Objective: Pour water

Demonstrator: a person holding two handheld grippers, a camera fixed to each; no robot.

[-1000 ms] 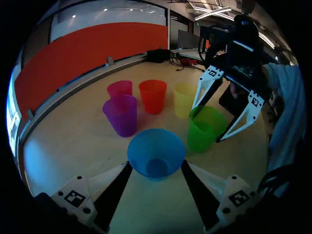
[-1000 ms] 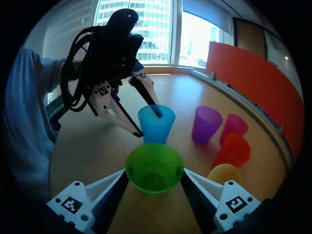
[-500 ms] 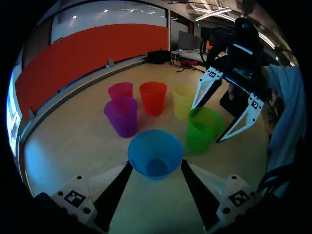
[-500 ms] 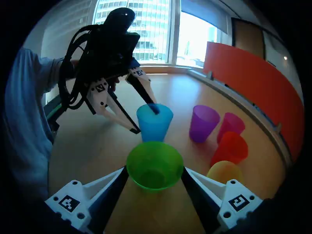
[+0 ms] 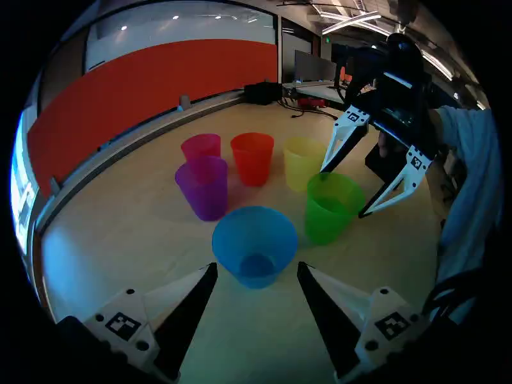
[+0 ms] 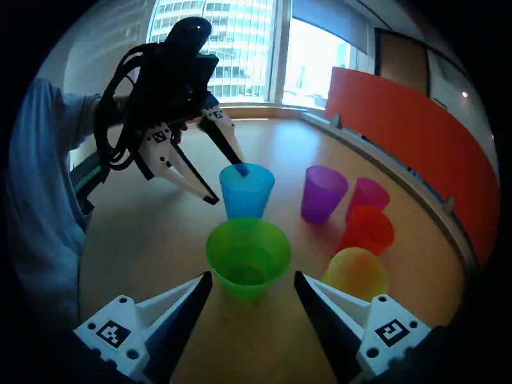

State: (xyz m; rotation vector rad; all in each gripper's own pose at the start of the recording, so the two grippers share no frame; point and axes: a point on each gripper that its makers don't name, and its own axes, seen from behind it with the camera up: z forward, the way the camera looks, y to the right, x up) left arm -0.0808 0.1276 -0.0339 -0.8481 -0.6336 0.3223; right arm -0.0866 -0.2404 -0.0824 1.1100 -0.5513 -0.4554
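Left gripper [image 5: 256, 267]: fingers spread, blue cup [image 5: 255, 242] upright on the table [image 5: 115, 230] between them, unpinched. Right gripper [image 6: 251, 275]: likewise spread, either side of the green cup [image 6: 248, 256]. Cups probably light, thin, smooth plastic, tapered — take mid-wall, gently, lest they flex or slip.

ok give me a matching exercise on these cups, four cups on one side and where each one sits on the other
Cups:
1. blue cup
2. green cup
3. orange cup
4. purple cup

Places:
a. between the pink cup and the yellow cup
b. between the open fingers of the right claw
c. just in front of the pink cup, seen in the left gripper view
d. between the open fingers of the left claw

Pairs: 1-d, 2-b, 3-a, 4-c
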